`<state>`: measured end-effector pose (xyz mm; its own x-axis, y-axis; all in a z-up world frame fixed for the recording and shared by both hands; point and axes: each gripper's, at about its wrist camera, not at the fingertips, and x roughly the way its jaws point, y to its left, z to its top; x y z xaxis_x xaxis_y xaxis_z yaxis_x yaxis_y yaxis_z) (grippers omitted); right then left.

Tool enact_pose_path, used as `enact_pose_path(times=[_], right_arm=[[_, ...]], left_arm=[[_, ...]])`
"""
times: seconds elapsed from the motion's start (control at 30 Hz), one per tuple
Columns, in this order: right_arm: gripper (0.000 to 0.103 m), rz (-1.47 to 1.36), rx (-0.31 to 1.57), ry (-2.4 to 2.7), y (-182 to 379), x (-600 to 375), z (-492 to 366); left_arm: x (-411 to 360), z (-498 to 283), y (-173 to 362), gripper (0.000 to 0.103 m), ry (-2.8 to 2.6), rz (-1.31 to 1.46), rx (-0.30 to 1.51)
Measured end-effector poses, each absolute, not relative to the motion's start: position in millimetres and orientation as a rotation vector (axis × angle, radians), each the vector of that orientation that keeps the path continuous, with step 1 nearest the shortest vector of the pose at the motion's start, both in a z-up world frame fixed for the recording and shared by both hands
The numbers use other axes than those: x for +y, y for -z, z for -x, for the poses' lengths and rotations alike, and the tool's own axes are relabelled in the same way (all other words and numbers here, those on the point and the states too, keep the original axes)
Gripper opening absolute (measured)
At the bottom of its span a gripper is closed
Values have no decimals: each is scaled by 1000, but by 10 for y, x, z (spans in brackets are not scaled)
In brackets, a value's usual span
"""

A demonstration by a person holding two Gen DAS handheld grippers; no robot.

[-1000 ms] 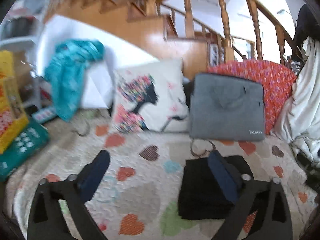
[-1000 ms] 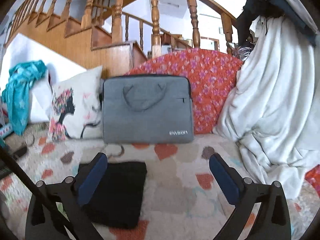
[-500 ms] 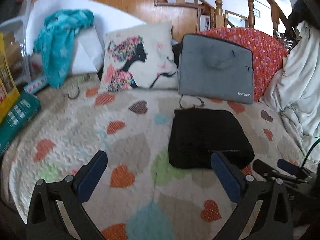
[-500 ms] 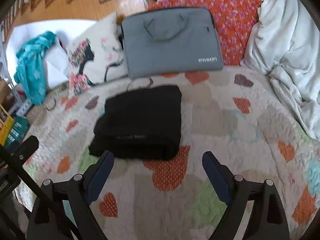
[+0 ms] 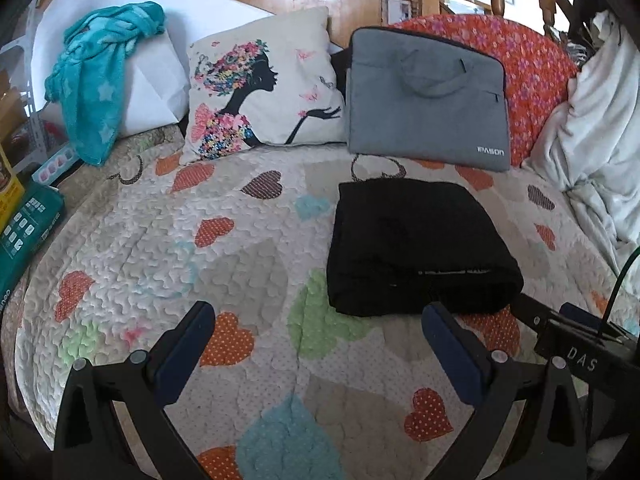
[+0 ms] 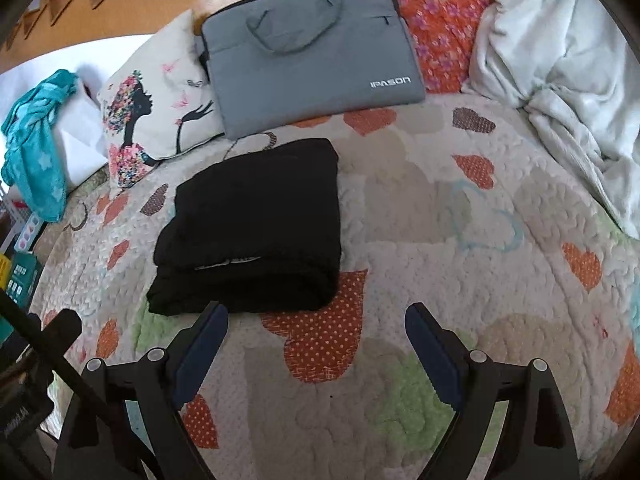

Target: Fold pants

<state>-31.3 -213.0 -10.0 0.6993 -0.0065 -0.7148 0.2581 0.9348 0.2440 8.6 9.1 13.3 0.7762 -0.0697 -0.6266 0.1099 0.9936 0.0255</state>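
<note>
Both our views have tipped down from the staircase to the bed since a second ago. Left wrist camera: our left gripper [image 5: 316, 330] hangs spread and empty above the heart-print quilt [image 5: 240, 248], with the black pants [image 5: 416, 246] already a compact folded stack just ahead to its right, below the grey laptop bag [image 5: 426, 96]. Right wrist camera: our right gripper [image 6: 316, 330] is likewise spread, holding nothing, the pants [image 6: 256, 224] lying ahead to its left. We judge the folding finished, the pants set flat to hold their creases.

Black pants [image 5: 416, 244], folded flat on quilt [image 5: 160, 240]
</note>
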Motion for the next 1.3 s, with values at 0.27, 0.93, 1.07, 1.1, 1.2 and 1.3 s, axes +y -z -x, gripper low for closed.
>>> enact_pose_path(times=[0.27, 0.93, 1.07, 1.1, 1.2, 1.3], right_arm=[[93, -358, 803, 152, 161, -2147, 268], [93, -328, 814, 148, 199, -2067, 248], [93, -318, 816, 142, 205, -2036, 251], [93, -315, 816, 142, 205, -2034, 249], [93, -311, 820, 140, 214, -2024, 238], [93, -311, 824, 140, 223, -2017, 234]], left_arm=[[37, -139, -49, 103, 112, -70, 715], [143, -256, 68, 103, 150, 23, 817], [143, -262, 72, 103, 154, 24, 820], [142, -262, 72, 103, 153, 23, 819], [140, -264, 73, 103, 155, 24, 819], [138, -264, 72, 103, 154, 24, 820]])
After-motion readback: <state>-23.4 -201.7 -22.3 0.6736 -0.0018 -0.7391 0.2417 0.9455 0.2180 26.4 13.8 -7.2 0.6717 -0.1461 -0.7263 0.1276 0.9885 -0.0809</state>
